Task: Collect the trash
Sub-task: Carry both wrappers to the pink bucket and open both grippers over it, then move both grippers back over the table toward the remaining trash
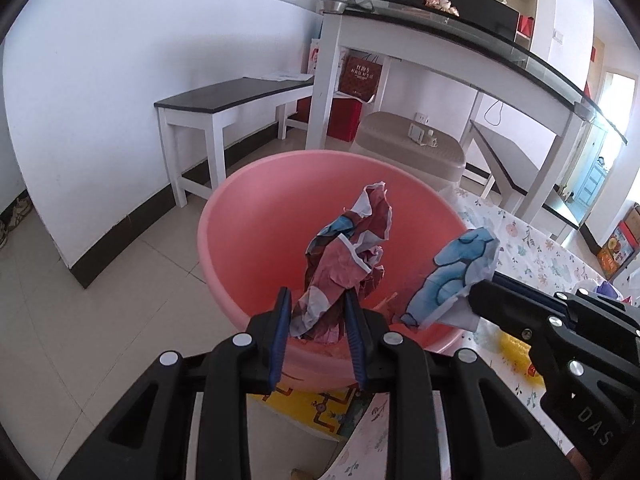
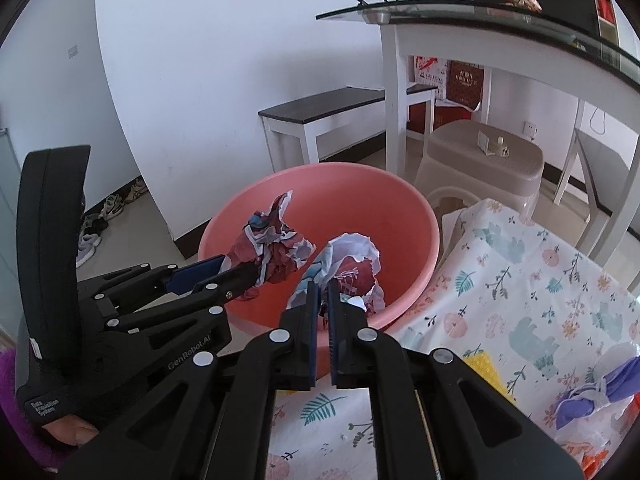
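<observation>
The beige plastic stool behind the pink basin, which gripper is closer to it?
Right. The right gripper holds crumpled paper over the side of the pink basin nearest the beige stool; the left gripper holds its paper over the side farther from it.

A: Any lettering showing on the tools?

B: Right wrist view: the left gripper (image 2: 240,270) is showing "GenRobot.AI" in white along its black body, and a small white label, "Data Acquisition System", is sitting low on its handle.

A: And from the other side?

B: Left wrist view: the right gripper (image 1: 466,300) is showing "DAS" on its casing.

A: Anything further back?

B: A dark red gift bag (image 1: 360,78) under the white table is carrying gold characters, too small to read.
</observation>
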Demonstrator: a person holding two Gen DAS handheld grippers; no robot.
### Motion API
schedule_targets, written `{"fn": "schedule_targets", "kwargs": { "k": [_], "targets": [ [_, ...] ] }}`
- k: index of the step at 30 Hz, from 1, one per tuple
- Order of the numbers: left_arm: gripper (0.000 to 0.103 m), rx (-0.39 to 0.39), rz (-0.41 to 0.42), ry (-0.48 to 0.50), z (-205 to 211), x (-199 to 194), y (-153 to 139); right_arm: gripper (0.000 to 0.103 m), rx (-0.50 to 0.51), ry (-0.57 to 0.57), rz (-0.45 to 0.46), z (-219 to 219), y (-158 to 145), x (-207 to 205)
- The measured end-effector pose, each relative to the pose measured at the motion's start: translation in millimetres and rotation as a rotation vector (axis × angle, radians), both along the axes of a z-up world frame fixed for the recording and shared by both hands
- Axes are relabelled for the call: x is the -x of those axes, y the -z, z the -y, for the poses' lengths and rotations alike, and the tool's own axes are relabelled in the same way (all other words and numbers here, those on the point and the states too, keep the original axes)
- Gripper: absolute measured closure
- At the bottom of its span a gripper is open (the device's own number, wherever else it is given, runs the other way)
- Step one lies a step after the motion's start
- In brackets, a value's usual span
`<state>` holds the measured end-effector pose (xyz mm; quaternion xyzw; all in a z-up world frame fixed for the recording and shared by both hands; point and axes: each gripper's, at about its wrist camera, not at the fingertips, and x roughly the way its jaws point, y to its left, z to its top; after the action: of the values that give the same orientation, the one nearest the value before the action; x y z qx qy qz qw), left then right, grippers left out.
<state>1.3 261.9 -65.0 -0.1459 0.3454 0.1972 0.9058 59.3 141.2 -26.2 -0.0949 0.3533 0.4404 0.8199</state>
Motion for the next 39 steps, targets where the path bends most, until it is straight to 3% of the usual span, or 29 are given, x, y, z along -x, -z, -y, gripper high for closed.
{"fn": "schedule_targets", "kwargs": {
  "k": [12,16,21,39],
  "targets": [
    [0.076,0.020,0.012,0.001,-1.0,11.2,-2.8,0.093,0.014,0.012,-0.052,3.1,6.1,-4.2],
    [0.076,0.029,0.015,0.006,1.5,15.5,-5.7,0.081,-0.011,0.033,-0.064,9.4,3.8,-7.8],
    [0.076,0.033,0.026,0.024,7.2,19.9,-11.9,0.081,-0.021,0.041,-0.048,18.4,-0.9,-5.7],
    [0.072,0.009,0.085,0.227,83.9,25.4,-46.7,0.080,-0.025,0.191,0.035,114.1,-24.9,30.0]
  ]
}}
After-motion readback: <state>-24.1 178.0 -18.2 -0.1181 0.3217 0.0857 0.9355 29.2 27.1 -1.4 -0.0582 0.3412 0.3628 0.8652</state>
